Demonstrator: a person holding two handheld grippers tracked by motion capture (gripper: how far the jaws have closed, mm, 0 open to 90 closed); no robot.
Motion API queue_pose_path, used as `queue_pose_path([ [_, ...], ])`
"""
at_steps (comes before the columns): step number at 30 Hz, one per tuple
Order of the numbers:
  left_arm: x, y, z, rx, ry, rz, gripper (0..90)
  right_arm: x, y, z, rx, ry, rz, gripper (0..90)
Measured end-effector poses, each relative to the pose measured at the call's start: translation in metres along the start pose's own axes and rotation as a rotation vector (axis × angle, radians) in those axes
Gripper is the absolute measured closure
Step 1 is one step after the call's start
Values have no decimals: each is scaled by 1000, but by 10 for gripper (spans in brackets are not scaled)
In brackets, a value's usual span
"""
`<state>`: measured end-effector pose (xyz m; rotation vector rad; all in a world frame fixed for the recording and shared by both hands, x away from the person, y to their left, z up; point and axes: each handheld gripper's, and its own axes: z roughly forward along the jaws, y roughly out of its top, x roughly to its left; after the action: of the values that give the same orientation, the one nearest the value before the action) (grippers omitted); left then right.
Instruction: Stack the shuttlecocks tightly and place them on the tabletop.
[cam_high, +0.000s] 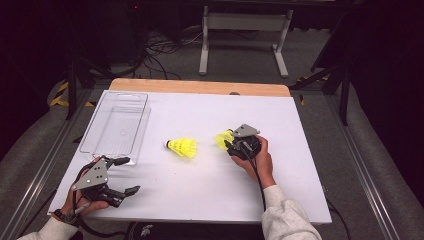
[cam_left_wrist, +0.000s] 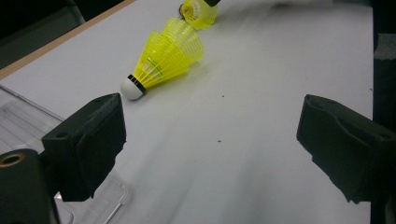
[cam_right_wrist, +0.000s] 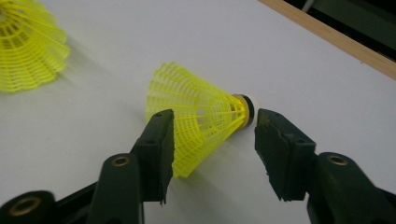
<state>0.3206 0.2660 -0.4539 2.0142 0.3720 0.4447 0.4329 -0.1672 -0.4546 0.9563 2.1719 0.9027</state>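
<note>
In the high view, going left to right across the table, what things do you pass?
Left hand-held gripper → clear plastic rectangular bin → yellow plastic mesh shuttlecock with white cork tip lying alone → second yellow plastic shuttlecock → right hand-held gripper, its jaws around that shuttlecock.

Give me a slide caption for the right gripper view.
Right tongs straddle a yellow shuttlecock lying on the white table.

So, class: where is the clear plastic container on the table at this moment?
In the high view the clear plastic container sits at the table's far left, just beyond the left gripper and left of the nearer yellow shuttlecock.
</note>
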Motion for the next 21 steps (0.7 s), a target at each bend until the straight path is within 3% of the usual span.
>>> queue_pose_path([
  [4,0,0,0,1,-1,-5,91,-1,0,4,4,-5,12,563],
  [13,0,0,0,5,0,-7,91,-5,-2,11,31,-62,25,868],
  [21,0,0,-1,-2,1,-8,91,-11,-2,0,-1,-62,23,897],
])
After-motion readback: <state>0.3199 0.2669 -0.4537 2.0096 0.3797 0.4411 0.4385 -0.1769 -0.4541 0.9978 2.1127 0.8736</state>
